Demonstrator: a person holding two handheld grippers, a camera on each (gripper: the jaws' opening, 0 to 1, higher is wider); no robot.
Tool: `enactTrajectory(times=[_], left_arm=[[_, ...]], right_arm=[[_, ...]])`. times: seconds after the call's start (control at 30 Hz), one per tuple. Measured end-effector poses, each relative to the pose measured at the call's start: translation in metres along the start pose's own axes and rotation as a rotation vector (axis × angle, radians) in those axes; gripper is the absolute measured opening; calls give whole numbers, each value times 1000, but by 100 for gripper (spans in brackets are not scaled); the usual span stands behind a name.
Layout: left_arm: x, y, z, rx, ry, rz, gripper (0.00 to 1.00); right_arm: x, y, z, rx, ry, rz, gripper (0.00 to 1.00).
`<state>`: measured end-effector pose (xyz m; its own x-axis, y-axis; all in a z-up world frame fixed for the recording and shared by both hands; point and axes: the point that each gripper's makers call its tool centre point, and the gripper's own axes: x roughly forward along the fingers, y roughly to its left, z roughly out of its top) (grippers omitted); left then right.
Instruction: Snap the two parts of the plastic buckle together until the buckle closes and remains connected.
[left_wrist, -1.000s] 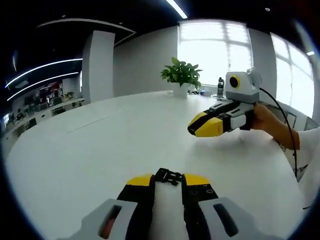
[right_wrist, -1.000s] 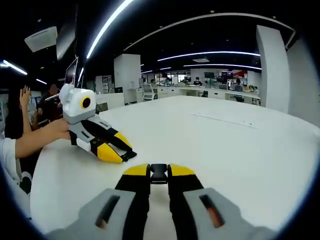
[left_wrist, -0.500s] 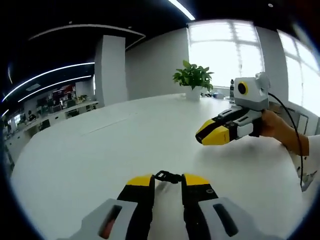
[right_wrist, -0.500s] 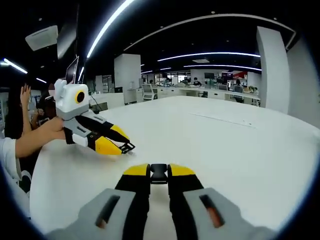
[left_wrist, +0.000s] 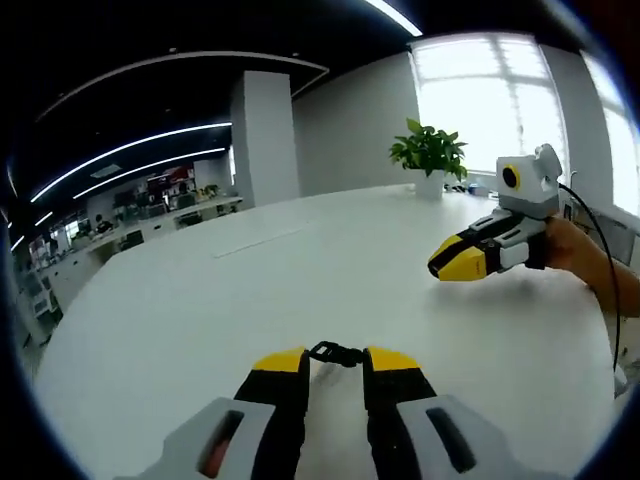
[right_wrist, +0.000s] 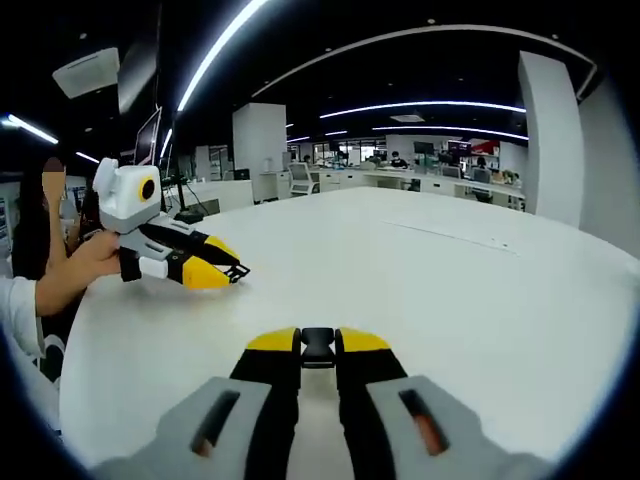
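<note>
Left gripper (left_wrist: 336, 358): my yellow-tipped fingers (left_wrist: 281, 362) are clamped on one black buckle part (left_wrist: 335, 352), which sticks out between the tips as a thin looped piece. In the right gripper view the same gripper (right_wrist: 222, 272) shows at the left, above the surface, with the black piece poking from its tip.

Right gripper (right_wrist: 318, 343): my fingers (right_wrist: 363, 341) are pinched on the other buckle part (right_wrist: 318, 345), a short black block sitting upright between the yellow tips. In the left gripper view this gripper (left_wrist: 458, 262) is at the right, held by my hand (left_wrist: 570, 245), with a black cable running off its back; I cannot make out the buckle piece from there.

Buckle: the two halves are well apart, each held in its own gripper above the surface, not joined.

Surface (left_wrist: 300, 280): wide, white and smooth, with faint shadows under both grippers.

My arm: a forearm (right_wrist: 65, 275) in a white sleeve reaches in from the left in the right gripper view.

Surroundings: a potted green plant (left_wrist: 430, 155) stands at the far edge of the surface by a bright window (left_wrist: 480, 95); a white pillar (left_wrist: 264, 135) and rows of office desks lie beyond, under long ceiling light strips.
</note>
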<state>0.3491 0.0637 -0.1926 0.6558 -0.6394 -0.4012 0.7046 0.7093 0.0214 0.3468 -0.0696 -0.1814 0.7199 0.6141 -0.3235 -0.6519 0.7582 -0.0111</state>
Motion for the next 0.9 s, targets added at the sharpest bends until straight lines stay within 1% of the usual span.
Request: enactTrajectory(times=[0.03, 0.07, 0.1, 0.13, 0.17, 0.27, 0.47, 0.53, 0.63, 0.73, 0.83, 0.9], left_arm=[[-2, 2, -2, -9, 9, 20, 20], [-3, 3, -3, -11, 11, 23, 20], [-5, 4, -4, -30, 11, 36, 20], [-7, 4, -4, -36, 10, 37, 20], [-8, 3, -4, -41, 9, 35, 20], [-12, 2, -5, -51, 7, 40, 20], [-17, 5, -5, -60, -6, 56, 20], [-17, 5, -6, -61, -8, 57, 20], [-18, 4, -10, -45, 8, 63, 20], [-20, 4, -11, -31, 5, 71, 20], [-22, 4, -11, -45, 3, 71, 20], [-25, 5, -13, -65, 8, 86, 20]], right_arm=[[1, 1, -1, -1, 4, 8, 13], [1, 1, -1, -1, 5, 10, 13], [1, 3, -2, -4, 6, 24, 13], [1, 5, -3, -4, 7, 38, 13], [1, 10, -4, -10, 12, 70, 13], [0, 16, -3, 16, -3, 123, 13], [-1, 25, -4, 21, -12, 184, 13], [-1, 30, -5, 4, -7, 206, 13], [-1, 35, -6, -7, -3, 227, 13], [-3, 38, -6, -40, 0, 227, 13], [-3, 39, -6, -54, 2, 238, 13], [-4, 44, -7, -74, 6, 254, 13]])
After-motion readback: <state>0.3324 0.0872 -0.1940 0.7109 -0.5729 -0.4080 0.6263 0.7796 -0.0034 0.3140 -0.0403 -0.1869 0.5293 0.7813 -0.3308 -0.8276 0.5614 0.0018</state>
